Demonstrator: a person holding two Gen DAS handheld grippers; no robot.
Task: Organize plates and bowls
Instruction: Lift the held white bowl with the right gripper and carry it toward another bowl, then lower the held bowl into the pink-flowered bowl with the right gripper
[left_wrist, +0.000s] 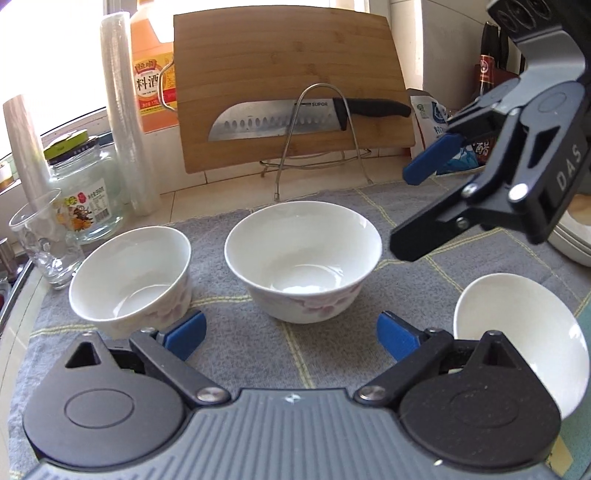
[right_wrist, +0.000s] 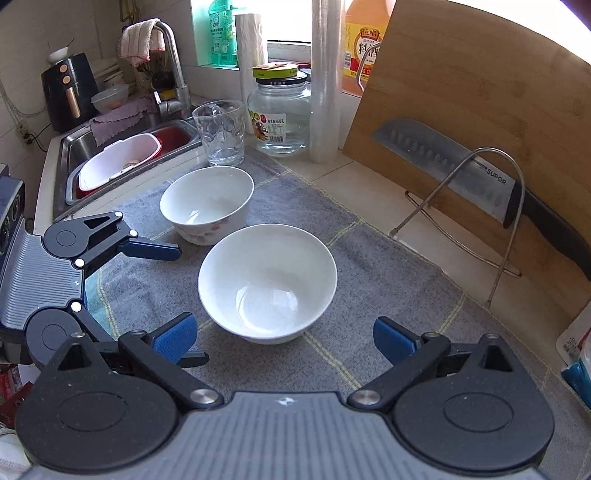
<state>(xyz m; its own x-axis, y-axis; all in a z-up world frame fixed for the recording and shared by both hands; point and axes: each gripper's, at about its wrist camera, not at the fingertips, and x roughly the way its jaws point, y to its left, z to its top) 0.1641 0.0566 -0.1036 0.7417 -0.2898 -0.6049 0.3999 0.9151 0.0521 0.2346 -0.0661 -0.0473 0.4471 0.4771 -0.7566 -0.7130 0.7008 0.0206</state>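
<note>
Three white bowls sit on a grey cloth (left_wrist: 332, 206). A straight-sided bowl (left_wrist: 131, 280) is at the left, a rounded bowl with a pink flower pattern (left_wrist: 303, 258) is in the middle, and a smaller bowl (left_wrist: 524, 332) is at the right. My left gripper (left_wrist: 291, 336) is open and empty, just short of the middle bowl. My right gripper (right_wrist: 284, 339) is open and empty, just short of the middle bowl (right_wrist: 267, 280); the straight-sided bowl (right_wrist: 207, 208) lies beyond. The right gripper also shows at the left wrist view's upper right (left_wrist: 413, 210). Stacked white plates (left_wrist: 572, 240) are partly hidden behind it.
A bamboo cutting board (left_wrist: 291, 85) with a knife (left_wrist: 295, 118) leans in a wire rack (left_wrist: 317, 147) at the back. A glass jar (left_wrist: 83, 184), a drinking glass (left_wrist: 44, 240), plastic rolls and a cooking wine bottle (left_wrist: 151, 81) stand at the left. A sink (right_wrist: 122, 155) lies beyond the cloth.
</note>
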